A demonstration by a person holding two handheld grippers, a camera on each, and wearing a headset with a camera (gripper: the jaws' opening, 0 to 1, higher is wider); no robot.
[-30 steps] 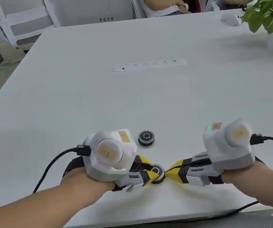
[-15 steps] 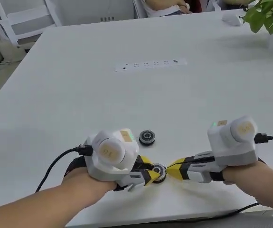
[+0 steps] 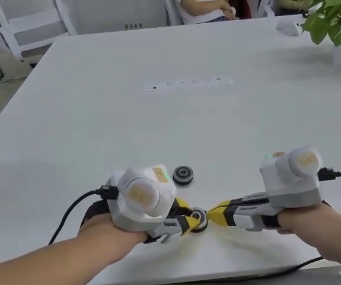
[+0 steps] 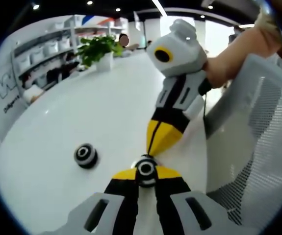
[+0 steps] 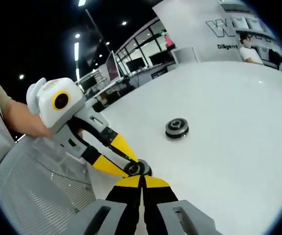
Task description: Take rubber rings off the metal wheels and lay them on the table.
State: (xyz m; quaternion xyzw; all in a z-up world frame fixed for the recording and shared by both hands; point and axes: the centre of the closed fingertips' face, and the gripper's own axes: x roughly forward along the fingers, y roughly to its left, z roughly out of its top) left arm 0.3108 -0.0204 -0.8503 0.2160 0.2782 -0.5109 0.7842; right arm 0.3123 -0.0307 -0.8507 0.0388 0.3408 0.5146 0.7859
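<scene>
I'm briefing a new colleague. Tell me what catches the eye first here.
At the table's near edge, two yellow-tipped tools meet nose to nose: the left gripper clamps a small metal wheel while the right gripper's closed tips touch it. A second wheel lies loose just beyond them.

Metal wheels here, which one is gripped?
The nearer wheel, clamped in the left gripper, with the right gripper at its rim; the other wheel lies free on the table.

One black-ringed wheel [image 3: 183, 174] lies flat; second wheel [image 3: 197, 216] pinched between jaws.
</scene>
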